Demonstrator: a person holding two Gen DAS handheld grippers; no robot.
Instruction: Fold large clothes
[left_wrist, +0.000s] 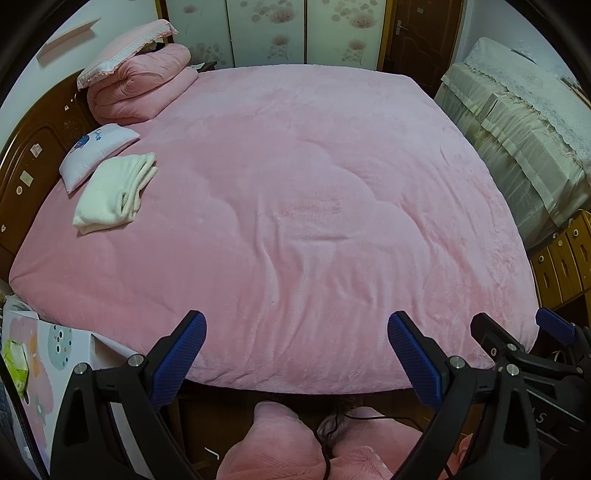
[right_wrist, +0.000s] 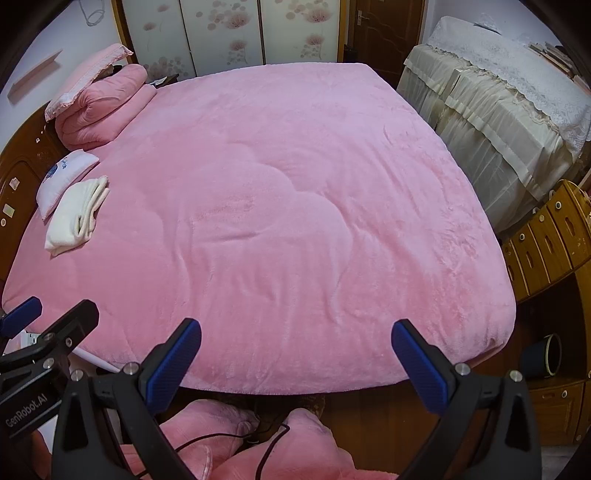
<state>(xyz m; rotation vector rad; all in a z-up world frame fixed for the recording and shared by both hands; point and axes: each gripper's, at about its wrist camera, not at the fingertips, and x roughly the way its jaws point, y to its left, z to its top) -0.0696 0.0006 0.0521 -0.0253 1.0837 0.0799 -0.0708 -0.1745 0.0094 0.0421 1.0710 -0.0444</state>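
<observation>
A folded white garment (left_wrist: 112, 194) lies on the left side of the pink bed cover (left_wrist: 295, 192), next to a small white pillow (left_wrist: 96, 155). It also shows in the right wrist view (right_wrist: 75, 216). My left gripper (left_wrist: 297, 354) is open and empty above the bed's near edge. My right gripper (right_wrist: 297, 360) is open and empty beside it, to the right. The right gripper also appears in the left wrist view (left_wrist: 517, 336), and the left gripper shows at the left edge of the right wrist view (right_wrist: 48, 314).
A folded pink quilt (left_wrist: 142, 83) and a pink pillow (left_wrist: 122, 48) are stacked at the headboard (left_wrist: 33, 147). A cloth-covered cabinet (left_wrist: 517, 110) and wooden drawers (right_wrist: 546, 236) stand to the right. Pink-clad legs (right_wrist: 229, 443) and a cable are below.
</observation>
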